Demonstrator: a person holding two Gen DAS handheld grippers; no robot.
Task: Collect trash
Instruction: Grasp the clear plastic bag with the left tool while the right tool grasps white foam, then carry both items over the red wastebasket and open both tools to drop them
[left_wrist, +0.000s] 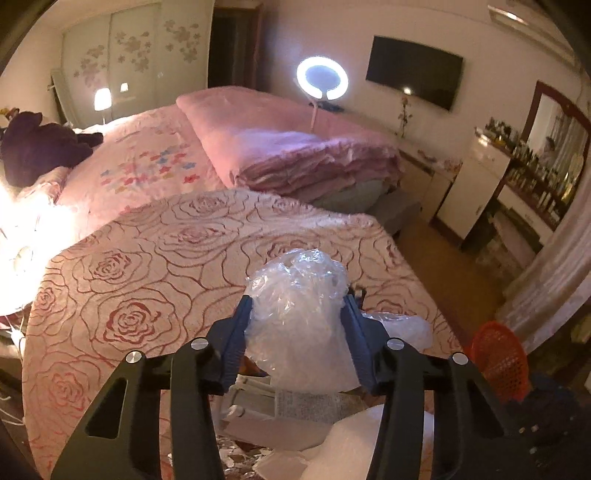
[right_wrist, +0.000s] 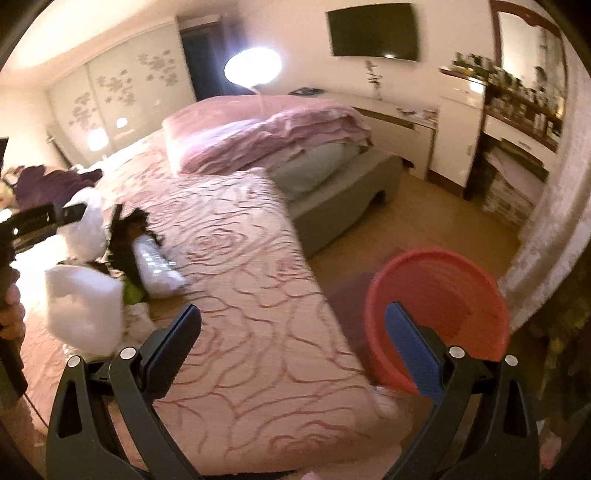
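Observation:
My left gripper (left_wrist: 297, 306) is shut on a crumpled clear plastic bag (left_wrist: 299, 317) and holds it above the rose-patterned bedspread (left_wrist: 147, 266); it also shows in the right wrist view (right_wrist: 88, 225) at the far left. Below it lie more trash: a white foam piece (left_wrist: 354, 446), a printed packet (left_wrist: 295, 406) and another clear wrapper (left_wrist: 402, 325). In the right wrist view a white foam block (right_wrist: 85, 306) and a clear packet (right_wrist: 155, 266) lie on the bed. A red mesh basket (right_wrist: 436, 317) stands on the floor beside the bed. My right gripper (right_wrist: 295, 328) is open and empty above the bed's edge, next to the basket.
A folded pink duvet (left_wrist: 288, 147) lies across the bed. A purple garment (left_wrist: 40, 147) is at the far left. A ring light (left_wrist: 322, 78), a wall TV (left_wrist: 413, 72), a white cabinet (left_wrist: 476, 184) and a curtain (right_wrist: 554, 221) line the room. Wooden floor (right_wrist: 424, 221) runs beside the bed.

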